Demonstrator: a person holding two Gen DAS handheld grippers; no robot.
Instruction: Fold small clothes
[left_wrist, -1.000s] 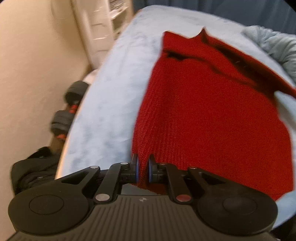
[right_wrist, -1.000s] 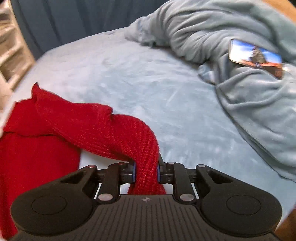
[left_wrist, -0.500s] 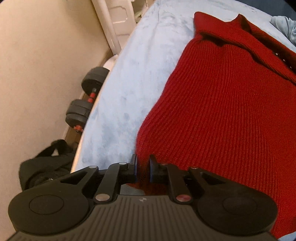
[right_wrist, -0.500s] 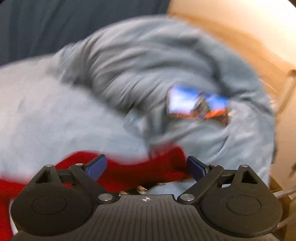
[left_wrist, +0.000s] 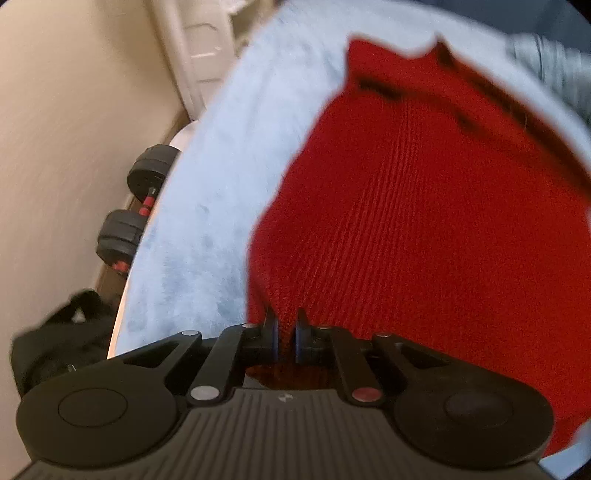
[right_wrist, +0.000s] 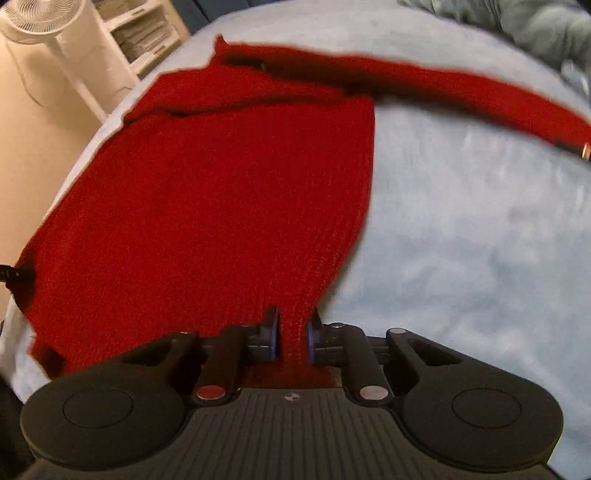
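Note:
A red knitted sweater (left_wrist: 424, 206) lies spread on a light blue bed (left_wrist: 207, 206). My left gripper (left_wrist: 285, 338) is shut on the sweater's near left hem corner. In the right wrist view the sweater (right_wrist: 207, 206) fills the left half, and one sleeve (right_wrist: 461, 92) stretches out to the right across the bed (right_wrist: 480, 221). My right gripper (right_wrist: 291, 338) is shut on the near right hem corner, with the knit bunched between its pads.
Off the bed's left edge stand a dumbbell (left_wrist: 136, 210), a black bag (left_wrist: 59, 343) and a white shelf unit (left_wrist: 199, 48). A white fan (right_wrist: 40, 22) and shelves (right_wrist: 144, 33) are at the far left. A rumpled grey-blue blanket (right_wrist: 517, 22) lies at the far right.
My right gripper let go of the sleeve, swung back over the bed and closed on the sweater's near right hem corner. The sleeve now lies stretched out. My left gripper kept its hold.

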